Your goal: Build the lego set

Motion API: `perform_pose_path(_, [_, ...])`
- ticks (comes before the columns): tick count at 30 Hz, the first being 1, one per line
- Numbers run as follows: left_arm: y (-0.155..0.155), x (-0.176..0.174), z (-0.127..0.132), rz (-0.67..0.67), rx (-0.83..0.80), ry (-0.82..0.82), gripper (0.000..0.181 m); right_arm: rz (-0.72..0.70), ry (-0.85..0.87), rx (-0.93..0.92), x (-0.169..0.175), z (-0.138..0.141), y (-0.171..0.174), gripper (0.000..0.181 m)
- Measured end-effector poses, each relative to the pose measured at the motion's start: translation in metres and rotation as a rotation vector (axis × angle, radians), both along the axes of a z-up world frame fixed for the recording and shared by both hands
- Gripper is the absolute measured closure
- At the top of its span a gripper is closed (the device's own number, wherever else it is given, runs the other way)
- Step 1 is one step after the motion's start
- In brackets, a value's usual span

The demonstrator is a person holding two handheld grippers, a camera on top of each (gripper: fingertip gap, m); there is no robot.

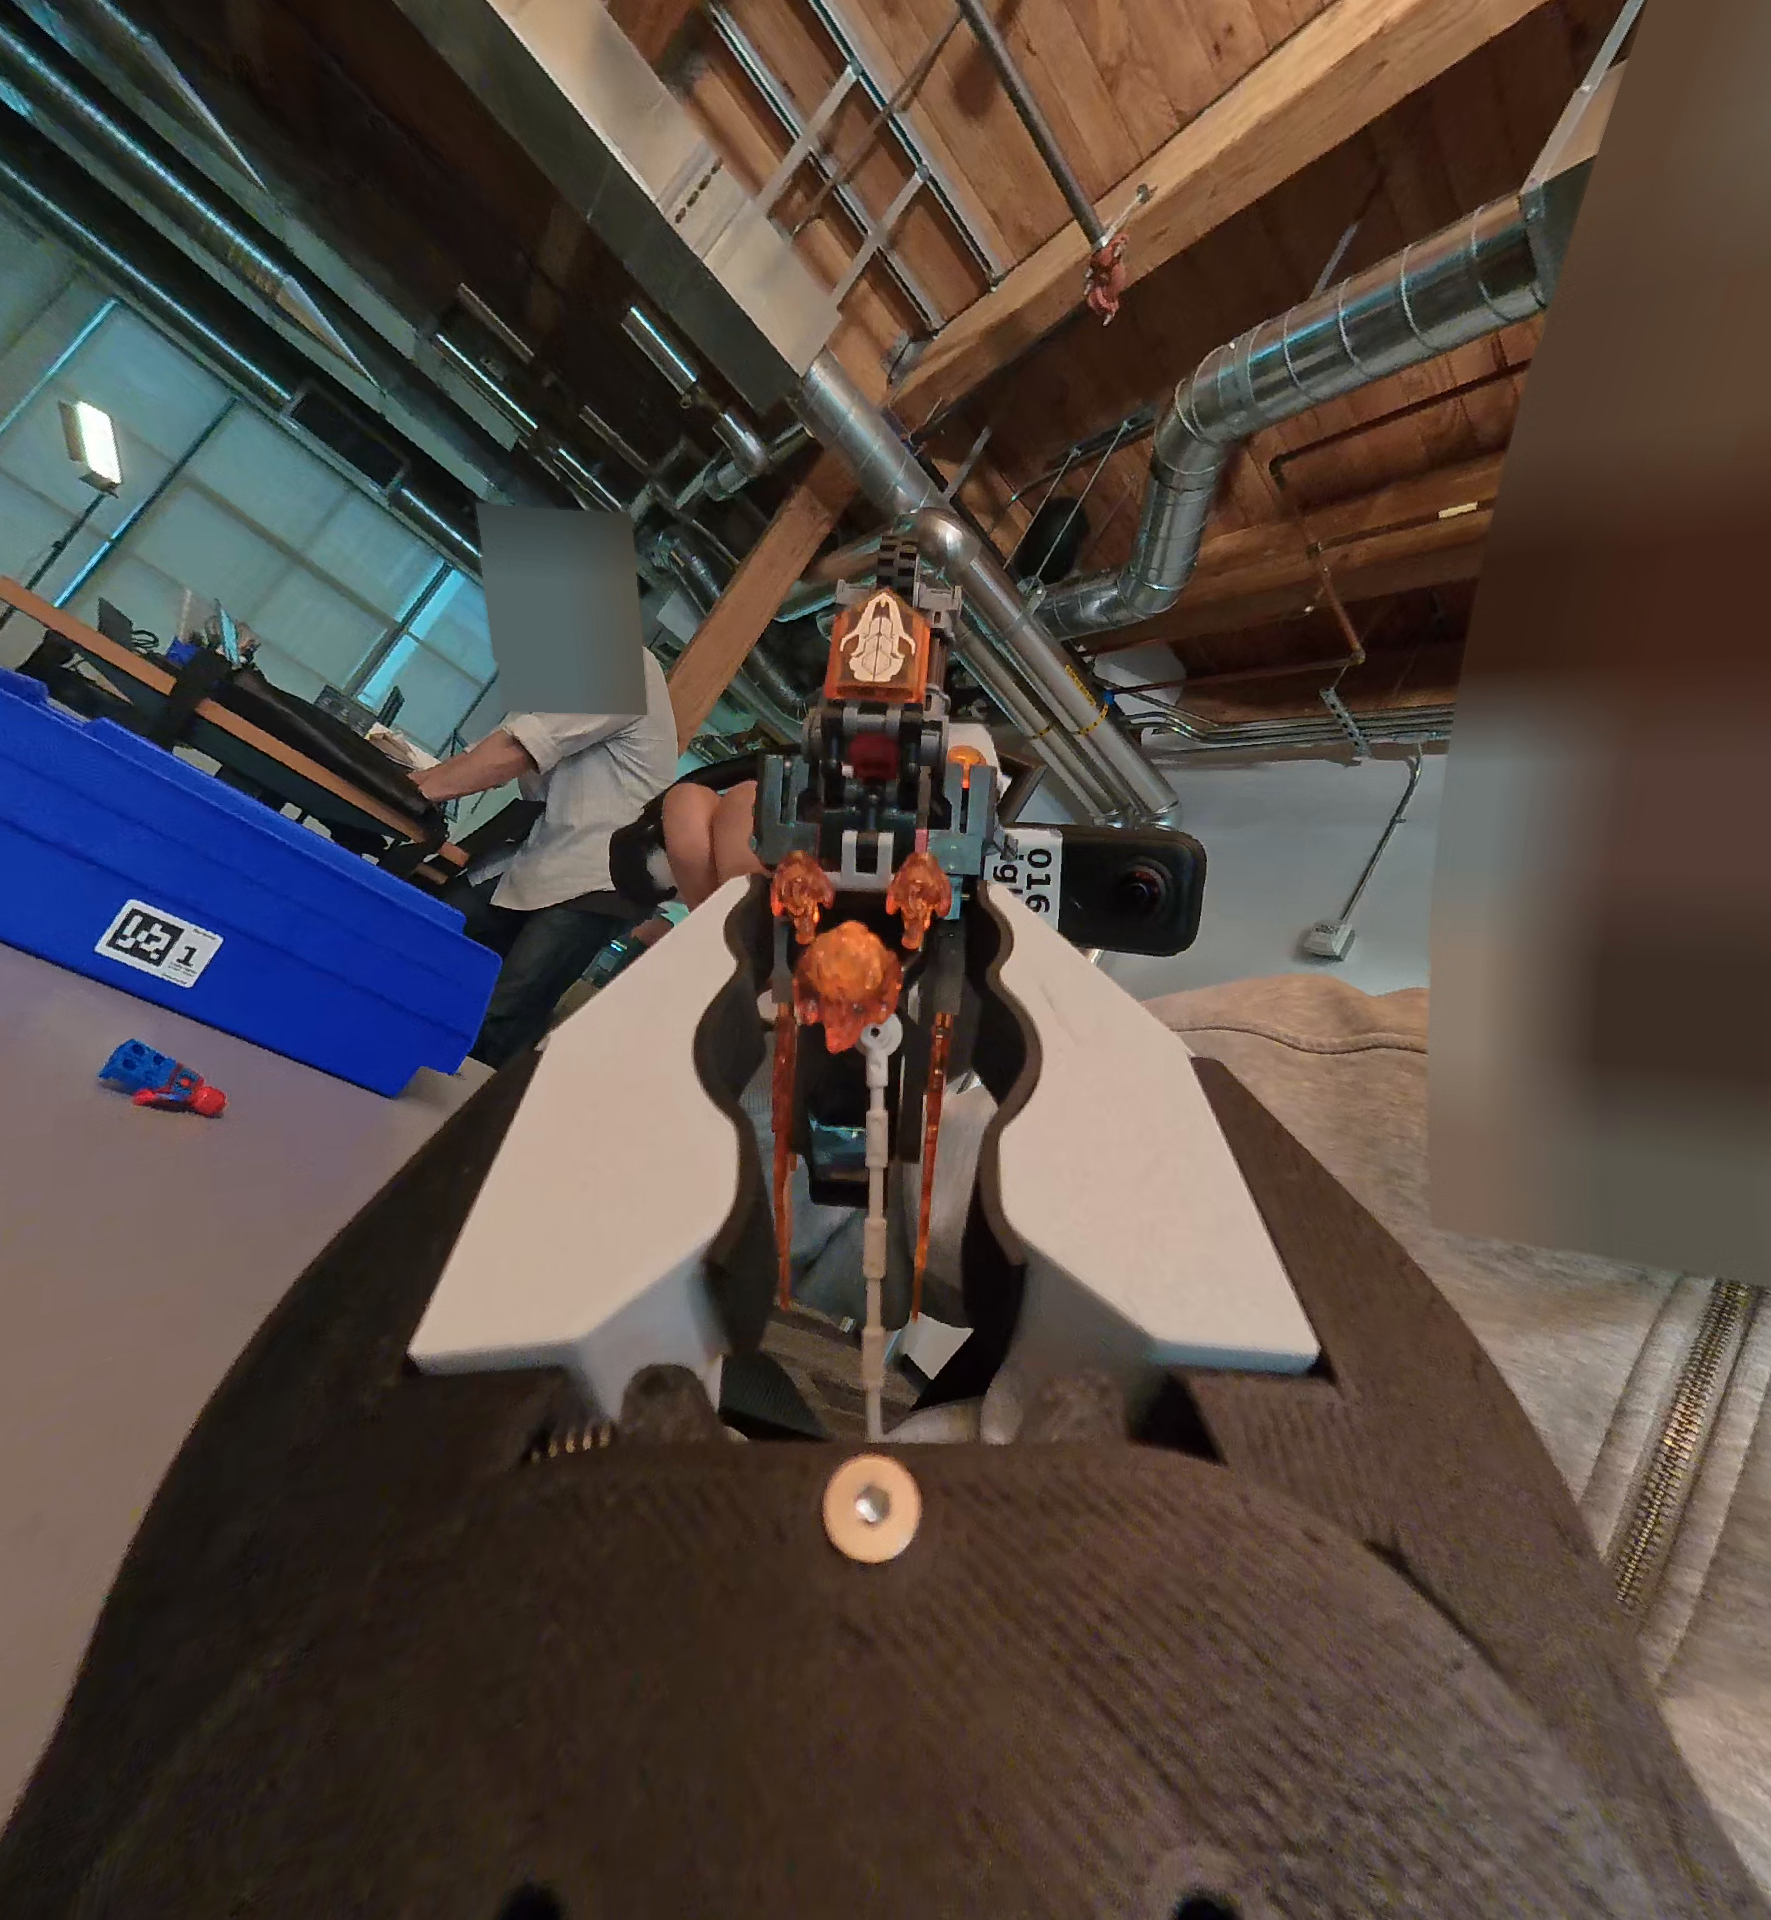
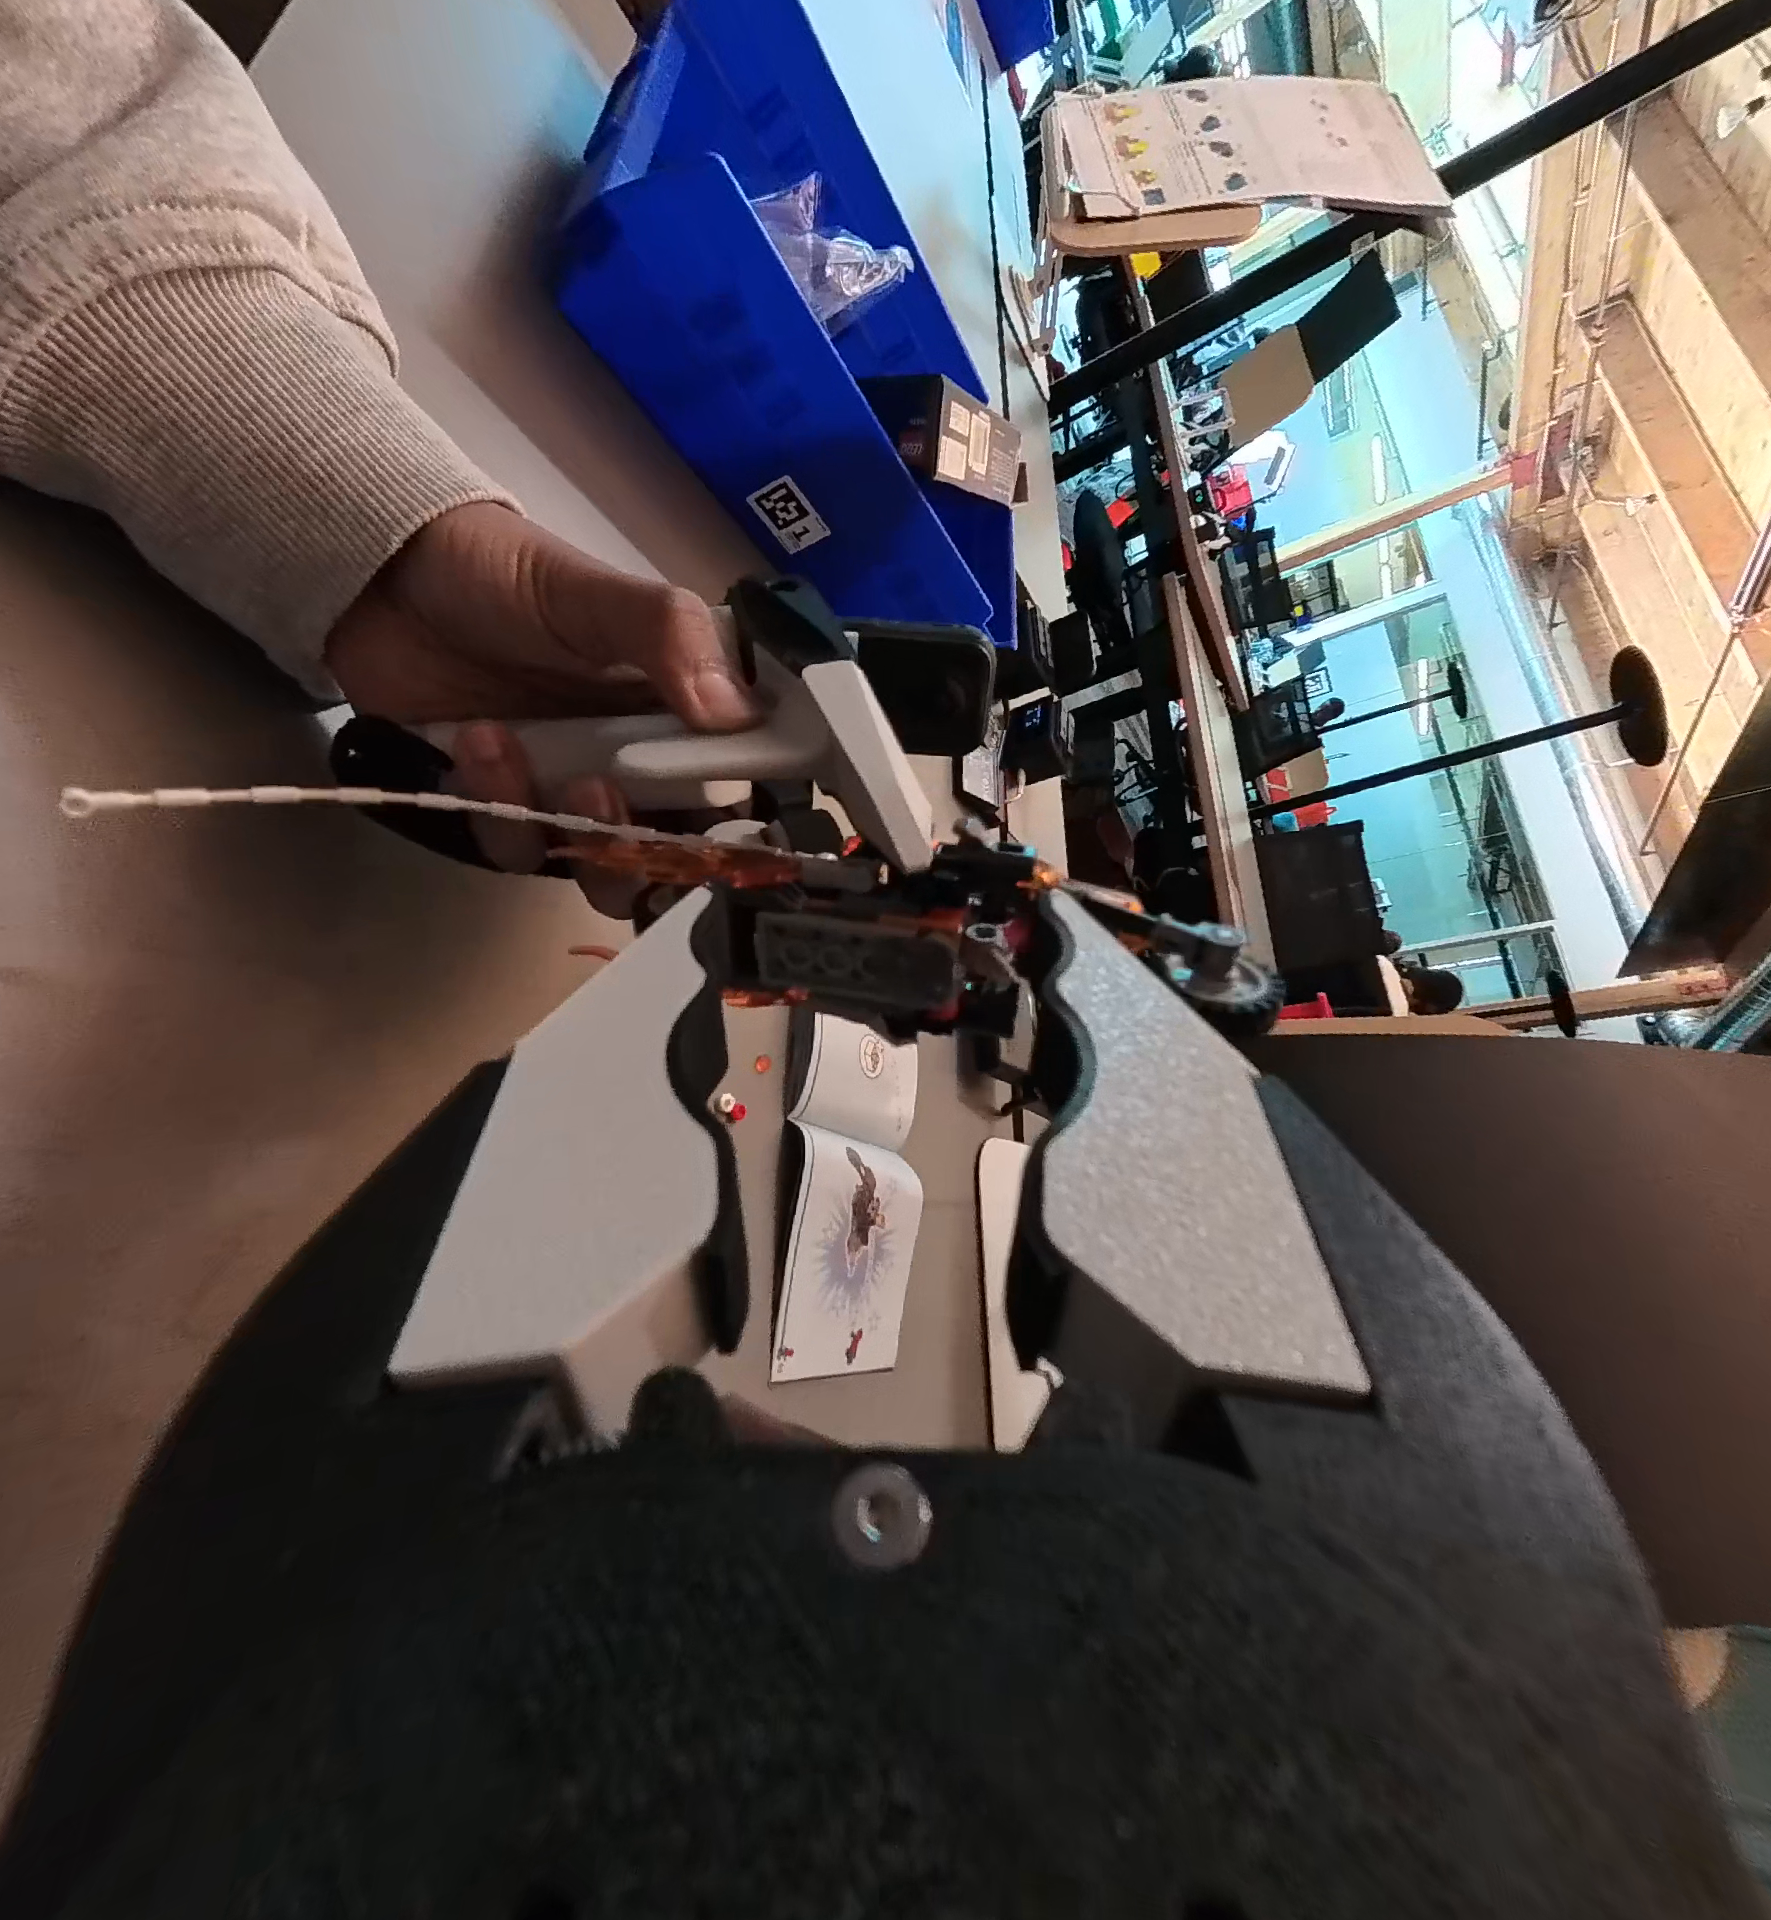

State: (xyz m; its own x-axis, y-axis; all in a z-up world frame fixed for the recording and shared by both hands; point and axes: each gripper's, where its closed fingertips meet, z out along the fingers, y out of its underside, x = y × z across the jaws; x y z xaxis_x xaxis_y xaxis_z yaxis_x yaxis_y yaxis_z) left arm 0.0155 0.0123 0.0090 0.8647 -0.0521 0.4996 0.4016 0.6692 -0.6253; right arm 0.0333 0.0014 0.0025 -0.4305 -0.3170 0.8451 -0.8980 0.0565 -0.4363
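The left tool (image 1: 865,935) is closed on the lego model (image 1: 865,831). In the left wrist view, the model sits in the middle of the frame, between the two white fingers (image 1: 632,1091). It is dark with clear orange flame parts. An orange tile with a white shape is at its top. A thin white chain (image 1: 876,1195) hangs from it, down the gap toward the camera.

The right tool (image 2: 876,951) is closed on the same model (image 2: 860,956). In the right wrist view, the model is in the middle, held at the fingertips. A grey plate on it faces the camera. A wheel (image 2: 1234,992) sticks out to the right. The white chain (image 2: 341,805) runs far out to the left. The left tool (image 2: 839,748) comes in from the upper left and touches the model from above. A hand (image 2: 538,644) in a tan sleeve holds that tool.

A booklet (image 2: 850,1247) lies open on the table (image 2: 185,1143), seen in the gap between the right tool's fingers. A blue bin (image 2: 756,353) stands on the table in the upper middle of that view. It holds a clear bag (image 2: 829,249) and a dark box (image 2: 959,442).

In the left wrist view, the blue bin (image 1: 185,852) is at the left. A small red and blue figure (image 1: 169,1081) lies on the table (image 1: 133,1351) just below it. A person (image 1: 569,821) stands far back at another desk.
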Motion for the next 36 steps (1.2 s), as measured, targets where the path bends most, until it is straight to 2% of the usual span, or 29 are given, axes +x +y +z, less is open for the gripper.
perform_pose_path(36, [0.0057, -0.0011, -0.0036, 0.017, -0.054, -0.001, 0.147, 0.003, 0.018, -0.012, 0.001, -0.0008, -0.0016, 0.123])
